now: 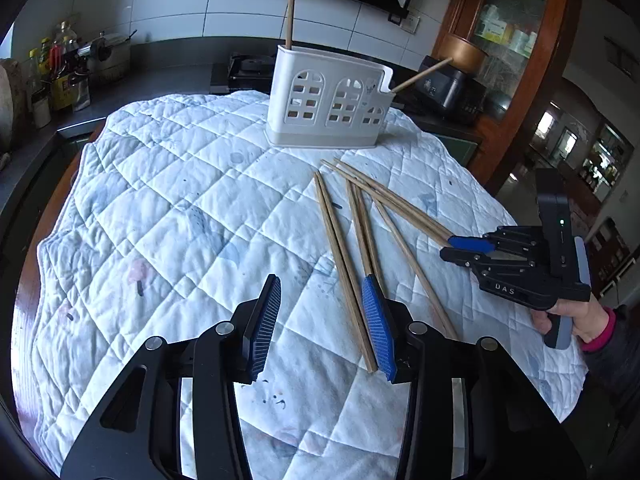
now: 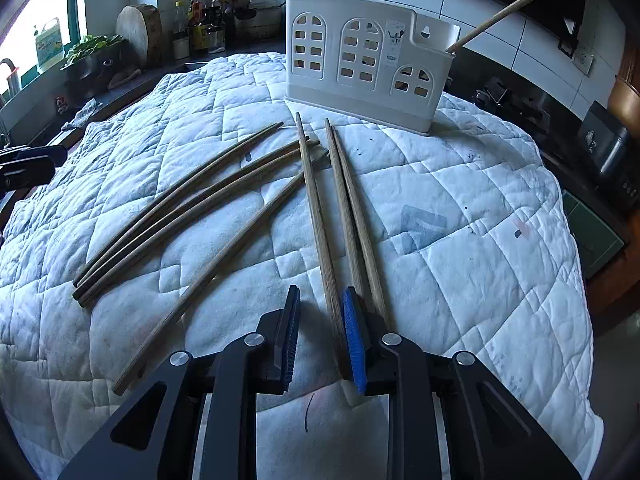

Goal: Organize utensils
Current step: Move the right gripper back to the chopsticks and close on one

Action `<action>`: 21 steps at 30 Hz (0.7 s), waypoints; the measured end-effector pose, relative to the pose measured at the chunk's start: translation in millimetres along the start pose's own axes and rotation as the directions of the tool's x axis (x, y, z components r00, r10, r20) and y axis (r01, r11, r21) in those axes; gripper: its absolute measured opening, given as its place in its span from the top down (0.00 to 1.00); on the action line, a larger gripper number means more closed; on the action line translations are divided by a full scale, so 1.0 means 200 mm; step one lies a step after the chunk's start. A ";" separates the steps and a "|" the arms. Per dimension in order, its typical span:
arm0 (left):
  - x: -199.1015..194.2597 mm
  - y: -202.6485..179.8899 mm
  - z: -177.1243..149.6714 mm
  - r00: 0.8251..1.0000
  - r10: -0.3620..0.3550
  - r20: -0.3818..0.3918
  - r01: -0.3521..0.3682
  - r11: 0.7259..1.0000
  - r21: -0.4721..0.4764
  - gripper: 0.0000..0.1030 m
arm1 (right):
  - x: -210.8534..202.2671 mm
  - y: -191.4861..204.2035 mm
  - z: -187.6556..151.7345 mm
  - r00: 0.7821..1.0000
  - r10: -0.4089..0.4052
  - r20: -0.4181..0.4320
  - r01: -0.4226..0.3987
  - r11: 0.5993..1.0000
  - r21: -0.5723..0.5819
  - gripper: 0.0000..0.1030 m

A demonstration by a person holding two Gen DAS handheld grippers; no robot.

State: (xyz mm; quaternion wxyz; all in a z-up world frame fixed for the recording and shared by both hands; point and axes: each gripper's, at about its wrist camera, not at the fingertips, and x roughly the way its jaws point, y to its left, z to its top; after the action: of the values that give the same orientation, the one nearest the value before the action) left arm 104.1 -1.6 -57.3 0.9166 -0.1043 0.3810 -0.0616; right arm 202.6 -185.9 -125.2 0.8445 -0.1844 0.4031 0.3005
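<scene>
Two sticks in, seven left.
Holder (image 1: 328,100) at quilt's (image 1: 160,200) far edge; both grippers (left (image 1: 322,322), right (image 2: 320,336)) spread, empty.

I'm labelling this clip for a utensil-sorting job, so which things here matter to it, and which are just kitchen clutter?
Part of the job:
- loose chopsticks lying on the quilted cloth
- white utensil holder, two chopsticks already standing in it
- left gripper and right gripper, both open

Just lying about:
- bottles on the counter
- round chopping block
- greens by the window
</scene>
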 end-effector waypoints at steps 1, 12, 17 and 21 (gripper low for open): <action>0.02 0.00 -0.01 1.000 -0.002 -0.010 0.002 1.000 -0.004 0.59 | 0.00 0.00 0.00 1.000 0.002 -0.001 -0.002 1.000 0.002 0.85; 0.27 -0.07 -0.05 0.993 0.028 -0.116 -0.032 0.999 -0.038 0.70 | -0.04 0.03 -0.04 0.999 0.031 0.008 -0.031 0.999 0.007 0.93; 0.31 -0.06 -0.06 0.990 0.032 -0.140 -0.041 0.997 -0.065 0.72 | -0.05 0.03 -0.06 0.999 0.040 0.011 -0.040 0.999 0.020 0.93; 0.32 -0.08 -0.05 0.989 0.051 -0.140 -0.060 0.997 -0.057 0.72 | -0.05 0.02 -0.07 0.999 0.043 0.010 -0.043 0.999 0.028 0.93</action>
State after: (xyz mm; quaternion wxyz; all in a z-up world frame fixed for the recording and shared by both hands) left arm 140.4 -30.1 -104.8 0.8856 -0.1172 0.4483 -0.0315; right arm 187.1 -193.0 -126.6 0.8423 -0.1623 0.4070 0.3139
